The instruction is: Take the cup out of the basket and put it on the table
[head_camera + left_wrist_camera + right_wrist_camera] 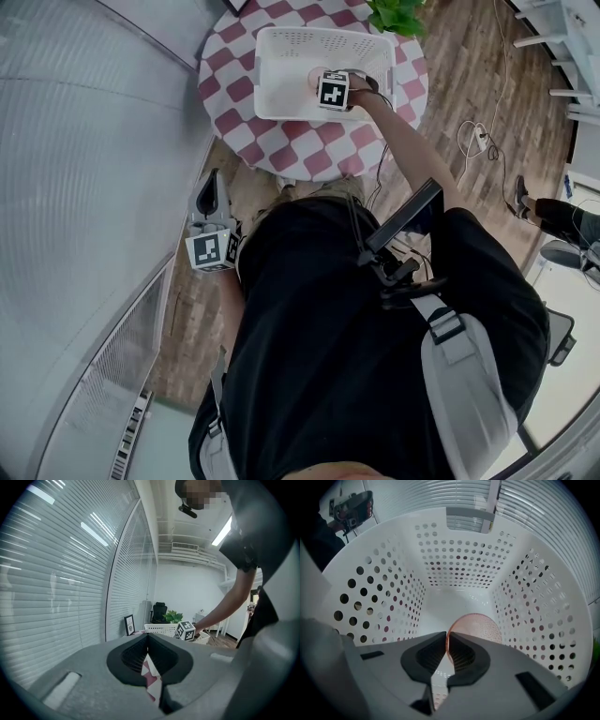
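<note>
Basket (278,75) on checked table (281,155) holds pink cup (483,626), its rim pinched by right gripper (447,637), while left gripper (148,638), away from them, has jaws pressed together, empty.

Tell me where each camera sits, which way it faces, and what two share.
Head view: on the head, looking steeply down at table, basket, torso, left gripper and right gripper.
Left gripper view: on the left gripper, facing level toward the basket and the outstretched arm.
Right gripper view: on the right gripper, pointing down into the basket, jaws closed on the cup's rim.
Shared: all three show the basket.
</note>
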Motion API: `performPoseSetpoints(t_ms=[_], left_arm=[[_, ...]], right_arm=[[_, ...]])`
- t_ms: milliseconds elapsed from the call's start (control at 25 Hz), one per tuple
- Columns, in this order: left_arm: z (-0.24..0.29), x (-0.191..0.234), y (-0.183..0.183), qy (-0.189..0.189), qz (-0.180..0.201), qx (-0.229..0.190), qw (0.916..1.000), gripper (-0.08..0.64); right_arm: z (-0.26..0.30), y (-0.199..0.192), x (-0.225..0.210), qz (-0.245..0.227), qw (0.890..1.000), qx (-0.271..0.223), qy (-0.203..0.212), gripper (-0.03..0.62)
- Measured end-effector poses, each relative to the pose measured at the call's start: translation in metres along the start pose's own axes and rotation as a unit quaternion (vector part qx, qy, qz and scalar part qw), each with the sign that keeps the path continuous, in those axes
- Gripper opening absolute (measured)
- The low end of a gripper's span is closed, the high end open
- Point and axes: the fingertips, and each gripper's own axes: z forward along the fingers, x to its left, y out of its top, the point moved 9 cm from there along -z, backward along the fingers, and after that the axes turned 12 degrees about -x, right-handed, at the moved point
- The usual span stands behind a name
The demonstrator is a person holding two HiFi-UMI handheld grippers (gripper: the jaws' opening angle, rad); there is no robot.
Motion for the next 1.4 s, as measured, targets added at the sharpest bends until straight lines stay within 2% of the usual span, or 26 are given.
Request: performPoseSetpoints(t_ms=[760, 1400], left_arm=[[0.002, 0.001, -0.003, -0.009, -0.001, -0.006, 0.9999, 0.005], [0.006, 0.004, -0.001, -0.019, 0.002, -0.012, 0.9997, 0.005]], right_arm=[[-0.020, 0.006, -0.007, 0.047, 0.998, -0.044, -0.024, 0.026], [-0.049, 0.027, -0.016, 0.048, 0.993, -0.086, -0.065, 0.026]])
